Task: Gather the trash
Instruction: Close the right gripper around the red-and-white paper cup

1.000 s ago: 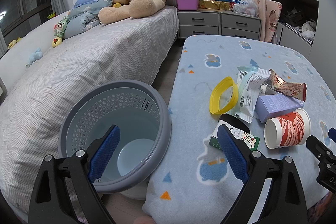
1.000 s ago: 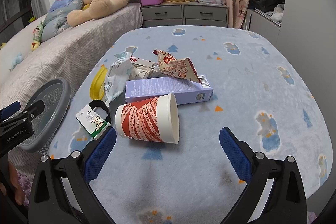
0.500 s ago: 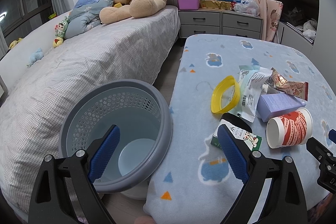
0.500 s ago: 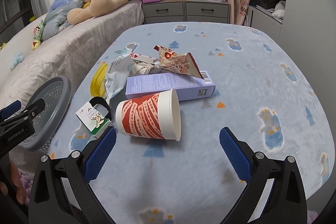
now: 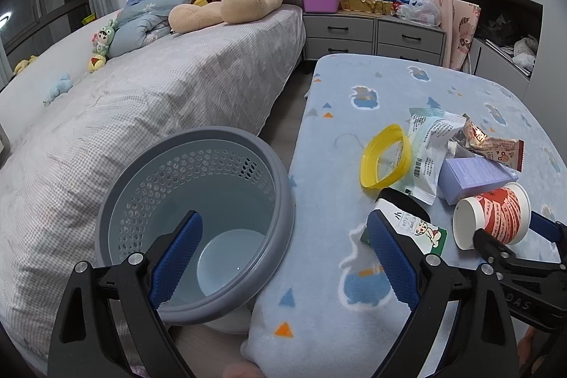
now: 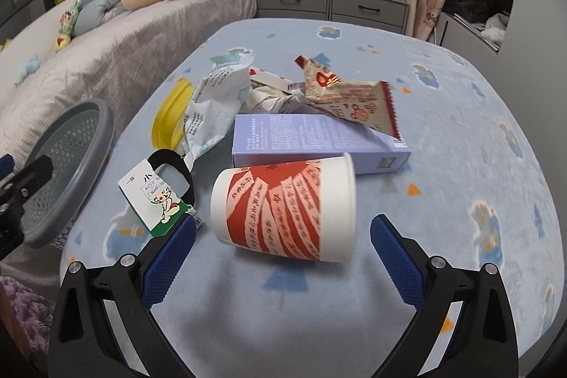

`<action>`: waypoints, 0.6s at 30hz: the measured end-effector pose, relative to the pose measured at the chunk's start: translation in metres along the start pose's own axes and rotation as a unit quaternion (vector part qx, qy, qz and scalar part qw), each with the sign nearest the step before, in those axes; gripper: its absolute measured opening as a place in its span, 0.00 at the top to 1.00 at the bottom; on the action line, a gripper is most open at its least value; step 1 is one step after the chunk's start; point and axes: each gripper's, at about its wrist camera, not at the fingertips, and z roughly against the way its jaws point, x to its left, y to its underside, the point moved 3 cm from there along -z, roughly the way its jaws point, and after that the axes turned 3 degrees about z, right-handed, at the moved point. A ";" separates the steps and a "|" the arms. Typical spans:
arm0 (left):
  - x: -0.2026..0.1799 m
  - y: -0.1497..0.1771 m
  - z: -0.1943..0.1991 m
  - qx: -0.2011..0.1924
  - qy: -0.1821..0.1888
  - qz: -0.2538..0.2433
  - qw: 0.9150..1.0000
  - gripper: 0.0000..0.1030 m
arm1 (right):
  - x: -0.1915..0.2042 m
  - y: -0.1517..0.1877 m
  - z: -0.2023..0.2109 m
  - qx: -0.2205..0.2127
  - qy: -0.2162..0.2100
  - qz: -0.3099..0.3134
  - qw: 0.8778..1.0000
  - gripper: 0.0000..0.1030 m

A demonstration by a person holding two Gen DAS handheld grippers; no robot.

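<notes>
Left wrist view: the left gripper (image 5: 283,257) is held spread and empty over the bin (image 5: 198,222), which stands between bed (image 5: 159,101) and table (image 5: 389,87). The cup (image 5: 492,218) lies well to its right, the right gripper's tips already beside it.

Right wrist view: the right gripper (image 6: 283,254), spread and empty, is seen straddling the near side of the cup (image 6: 287,208), which lies on its side, long axis across the jaws, mouth to the right. A box (image 6: 312,144) lies just behind, a carton (image 6: 156,197) to the left; neither is judged to block closing.

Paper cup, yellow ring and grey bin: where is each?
paper cup (image 6: 283,208), right wrist view, on its red printed side.
yellow ring (image 5: 368,162), left wrist view, on its left band.
grey bin (image 5: 283,186), left wrist view, on its rim.
</notes>
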 end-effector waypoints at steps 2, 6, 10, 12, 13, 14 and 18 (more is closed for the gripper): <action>0.001 0.000 -0.002 0.004 0.002 0.002 1.000 0.13 | 0.002 -0.002 -0.008 0.006 0.002 0.002 1.000 0.06; 0.000 0.001 -0.004 0.008 0.004 0.001 1.000 0.13 | 0.003 -0.006 -0.017 0.010 0.006 0.001 1.000 0.07; -0.003 0.002 -0.006 0.010 0.004 -0.002 1.000 0.13 | 0.003 -0.006 -0.019 0.012 -0.001 0.002 1.000 0.24; -0.003 0.002 -0.007 0.011 0.005 -0.001 1.000 0.13 | 0.003 -0.005 -0.022 0.021 -0.009 0.003 1.000 0.28; -0.004 0.003 -0.007 0.012 0.006 0.000 1.000 0.13 | 0.002 -0.004 -0.022 0.022 -0.015 0.000 1.000 0.28; -0.004 0.003 -0.008 0.013 0.007 0.000 1.000 0.13 | 0.002 -0.003 -0.021 0.022 -0.021 -0.003 1.000 0.28; -0.009 0.006 -0.008 0.014 0.009 -0.004 1.000 0.13 | -0.003 0.002 -0.013 0.020 -0.046 -0.013 0.999 0.28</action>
